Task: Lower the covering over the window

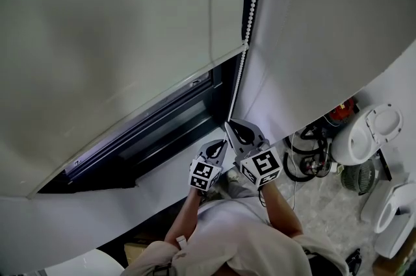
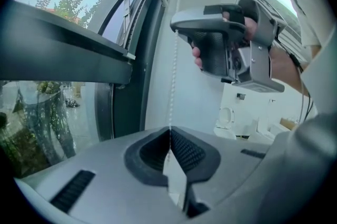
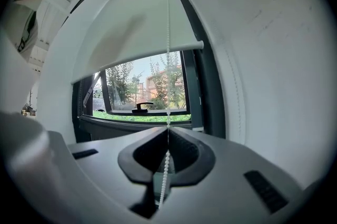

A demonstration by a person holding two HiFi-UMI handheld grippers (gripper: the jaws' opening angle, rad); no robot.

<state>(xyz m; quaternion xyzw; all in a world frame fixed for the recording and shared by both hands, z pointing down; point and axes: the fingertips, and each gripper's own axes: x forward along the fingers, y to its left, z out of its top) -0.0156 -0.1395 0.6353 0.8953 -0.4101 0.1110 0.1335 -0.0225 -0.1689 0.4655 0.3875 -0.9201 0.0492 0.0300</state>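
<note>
A white roller blind (image 1: 110, 28) hangs over most of the dark-framed window (image 1: 162, 125); a strip of glass shows below its bottom bar (image 3: 152, 50). A white bead chain (image 1: 250, 2) runs down the window's right side to both grippers. My right gripper (image 1: 230, 126) is shut on the bead chain (image 3: 168, 67), which passes between its pads (image 3: 168, 132). Just below and left of it, my left gripper (image 1: 220, 146) is shut on the same bead chain (image 2: 172, 80) at its tips (image 2: 169, 130). The right gripper (image 2: 226, 46) shows above in the left gripper view.
A white wall (image 1: 325, 34) stands right of the chain. On the floor at lower right are white toilets (image 1: 367, 135), a fan (image 1: 357, 176), coiled cables (image 1: 305, 154) and a red item (image 1: 341, 111). A window handle (image 3: 142, 107) sits on the lower frame.
</note>
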